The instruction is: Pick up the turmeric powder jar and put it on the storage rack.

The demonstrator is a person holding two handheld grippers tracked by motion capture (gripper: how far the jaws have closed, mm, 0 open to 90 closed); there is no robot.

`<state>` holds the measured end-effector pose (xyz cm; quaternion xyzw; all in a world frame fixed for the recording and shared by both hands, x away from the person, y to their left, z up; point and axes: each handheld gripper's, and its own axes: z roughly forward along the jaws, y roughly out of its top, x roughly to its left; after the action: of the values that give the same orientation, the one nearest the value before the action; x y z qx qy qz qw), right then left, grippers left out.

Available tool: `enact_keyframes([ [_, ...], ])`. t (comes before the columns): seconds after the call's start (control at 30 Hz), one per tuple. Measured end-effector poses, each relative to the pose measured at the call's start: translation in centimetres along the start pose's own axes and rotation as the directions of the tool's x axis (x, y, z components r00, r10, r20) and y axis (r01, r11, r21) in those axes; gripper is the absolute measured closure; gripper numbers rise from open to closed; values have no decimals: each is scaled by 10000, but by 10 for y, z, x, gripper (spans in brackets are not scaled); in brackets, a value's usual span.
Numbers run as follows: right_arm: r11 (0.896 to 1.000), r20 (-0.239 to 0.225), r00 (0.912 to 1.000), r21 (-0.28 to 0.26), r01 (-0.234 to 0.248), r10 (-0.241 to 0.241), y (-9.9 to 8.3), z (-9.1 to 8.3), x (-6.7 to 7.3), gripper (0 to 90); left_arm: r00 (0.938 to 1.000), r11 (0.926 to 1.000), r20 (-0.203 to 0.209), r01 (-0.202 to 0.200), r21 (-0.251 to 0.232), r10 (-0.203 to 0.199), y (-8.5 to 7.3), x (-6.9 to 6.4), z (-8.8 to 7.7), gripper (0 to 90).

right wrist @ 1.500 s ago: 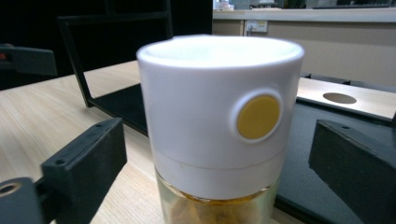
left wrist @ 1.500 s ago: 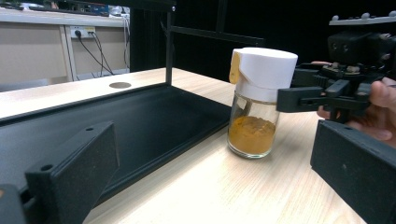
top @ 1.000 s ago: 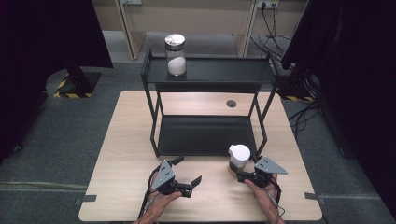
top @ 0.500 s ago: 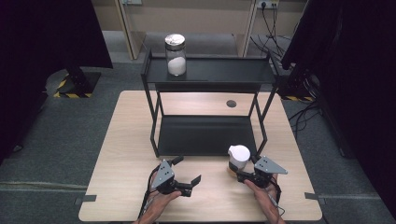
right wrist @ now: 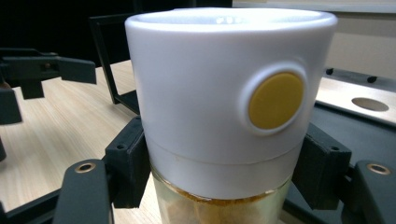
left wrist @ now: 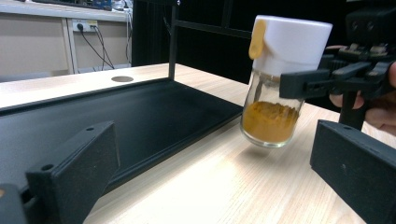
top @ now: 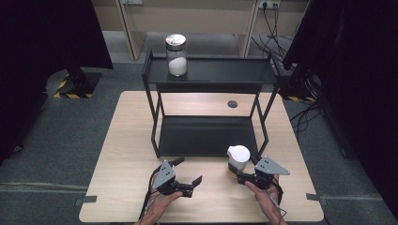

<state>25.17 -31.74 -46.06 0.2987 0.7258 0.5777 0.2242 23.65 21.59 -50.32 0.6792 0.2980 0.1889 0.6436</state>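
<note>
Since a second ago, little has shifted on the light wooden table [top: 122, 154]. The right gripper [top: 245, 177] keeps its jaws clamped on a glass spice jar with a white cap and orange powder [top: 238, 159], just below the cap. In the left gripper view the jar [left wrist: 280, 84] hangs tilted, lifted clear of the tabletop near the front right corner of the black metal two-tier rack [top: 211, 75]. The grasp looks done; carrying comes next. The left gripper [top: 191, 186] rests open and empty near the table's front edge. Count: two jars, counting the glass jar of white powder [top: 177, 54] at the top shelf's left end; one rack; two grippers.
</note>
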Motion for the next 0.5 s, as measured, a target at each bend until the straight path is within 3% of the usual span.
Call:
enact_keyframes([
  [0.5, 9984, -274, 9981, -105, 552, -555, 40, -1, 2, 309, 10000, 10000, -32, 56, 65, -56, -1, 1, 1, 6],
])
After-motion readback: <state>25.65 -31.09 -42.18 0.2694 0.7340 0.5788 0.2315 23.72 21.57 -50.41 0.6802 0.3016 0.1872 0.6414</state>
